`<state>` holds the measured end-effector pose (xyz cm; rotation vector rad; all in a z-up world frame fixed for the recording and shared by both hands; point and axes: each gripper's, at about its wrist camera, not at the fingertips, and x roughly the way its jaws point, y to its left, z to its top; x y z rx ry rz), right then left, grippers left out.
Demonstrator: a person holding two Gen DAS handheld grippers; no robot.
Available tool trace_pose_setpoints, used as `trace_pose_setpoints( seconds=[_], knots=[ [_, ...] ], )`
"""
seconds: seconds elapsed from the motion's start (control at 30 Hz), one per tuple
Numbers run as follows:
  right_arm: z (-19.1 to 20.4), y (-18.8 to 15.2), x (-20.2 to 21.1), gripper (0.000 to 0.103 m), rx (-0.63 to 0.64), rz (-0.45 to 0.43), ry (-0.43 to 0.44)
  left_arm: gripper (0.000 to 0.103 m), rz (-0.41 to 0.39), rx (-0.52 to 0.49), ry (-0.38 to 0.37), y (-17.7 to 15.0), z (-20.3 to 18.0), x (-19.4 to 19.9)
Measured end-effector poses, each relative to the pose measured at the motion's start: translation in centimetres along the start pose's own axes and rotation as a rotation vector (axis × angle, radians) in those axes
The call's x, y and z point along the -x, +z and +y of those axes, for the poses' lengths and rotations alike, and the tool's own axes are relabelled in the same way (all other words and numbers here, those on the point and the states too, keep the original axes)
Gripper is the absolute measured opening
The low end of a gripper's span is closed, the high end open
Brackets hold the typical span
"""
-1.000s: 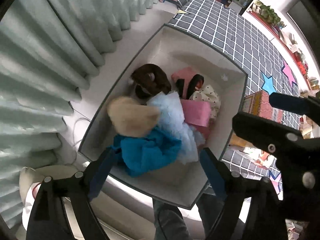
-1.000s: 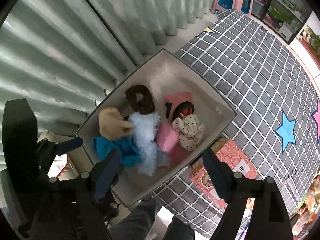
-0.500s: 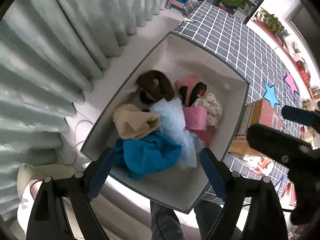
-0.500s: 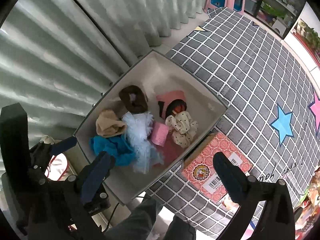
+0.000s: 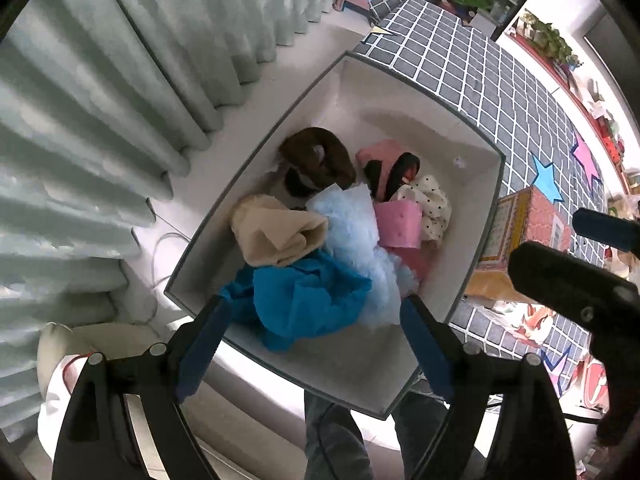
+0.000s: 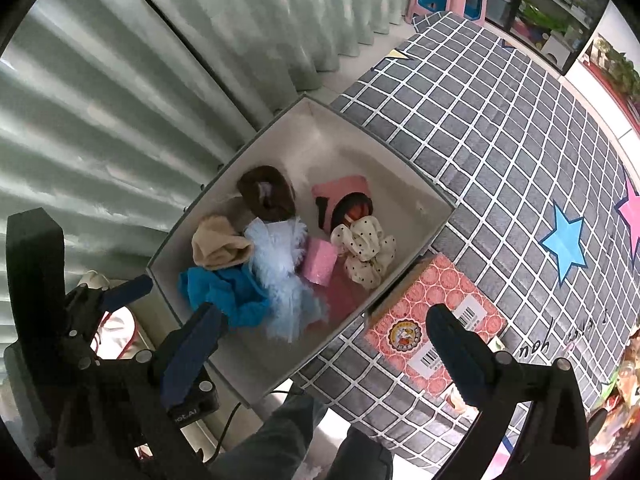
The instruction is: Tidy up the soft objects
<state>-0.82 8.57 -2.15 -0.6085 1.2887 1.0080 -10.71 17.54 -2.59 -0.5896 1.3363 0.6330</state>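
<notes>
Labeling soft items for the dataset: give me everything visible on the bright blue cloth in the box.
The bright blue cloth is a crumpled, wrinkled bundle of matte fabric, no print visible. It lies in the near corner of the white box, loose and unfolded. The beige cloth rests against its top edge, and the pale blue fluffy piece lies along its side, overlapping it. Neither set of tongs touches it; both hang open above the box.

Storage box [image 6: 384, 140]: smooth matt walls, pale inside. Contents: blue crumpled cloth [image 6: 224, 292], pale-blue fluffy fur [image 6: 280, 268], beige knit [image 6: 216, 248], brown plush [image 6: 266, 194], dotted cotton [image 6: 366, 252]. Right: printed glossy carton [image 6: 432, 316] on quilted checked fabric [image 6: 500, 128].
</notes>
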Motion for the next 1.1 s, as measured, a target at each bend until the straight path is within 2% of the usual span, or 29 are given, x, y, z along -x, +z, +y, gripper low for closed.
trace_pose_setpoints(
  seconds=[1.0,1.1],
  knots=[
    [0.1,-1.0,0.3,0.103,-0.061,-0.008,-0.037,0.089,0.000,-0.034,0.026,-0.1,0.7,0.1],
    [0.0,-1.1,0.1,0.103,-0.067,-0.006,-0.040,0.089,-0.016,-0.042,0.009,-0.3,0.7,0.3]
  ],
)
